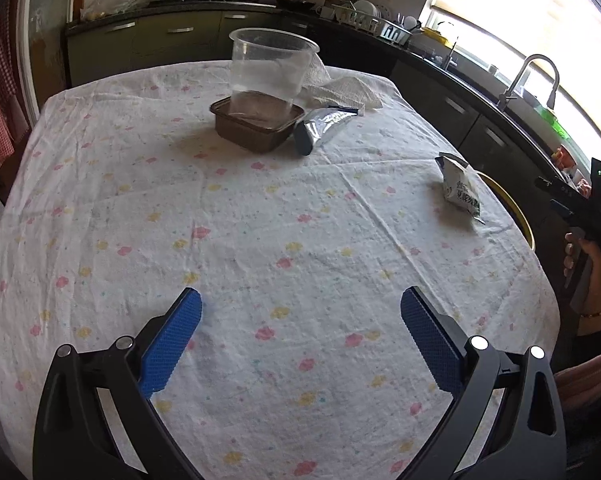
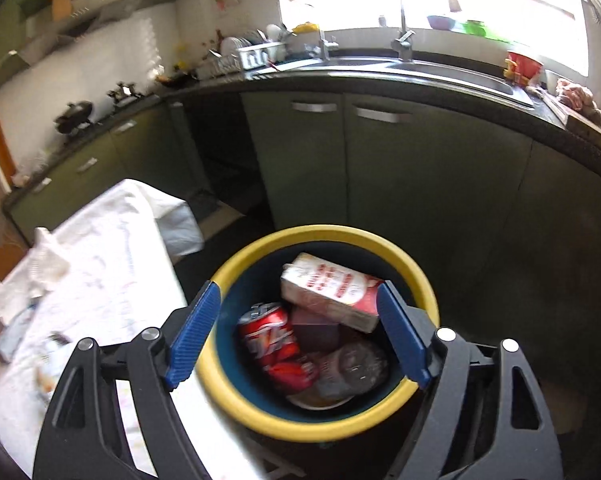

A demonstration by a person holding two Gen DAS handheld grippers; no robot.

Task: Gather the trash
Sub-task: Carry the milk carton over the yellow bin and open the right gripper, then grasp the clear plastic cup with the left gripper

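My left gripper hangs open over the flowered tablecloth, nothing between its blue pads. Far across the table a clear plastic cup stands in a brown tray, with a silver pouch and a crumpled paper towel beside it. A white snack bag lies near the right edge. My right gripper is open above the yellow-rimmed bin. Inside lie a red and white carton, a red can and clear plastic.
The bin stands on the floor just off the table's right edge; its rim shows past the cloth. Green cabinets, a sink with a tap and a dish rack line the wall behind. A hand holds the right gripper.
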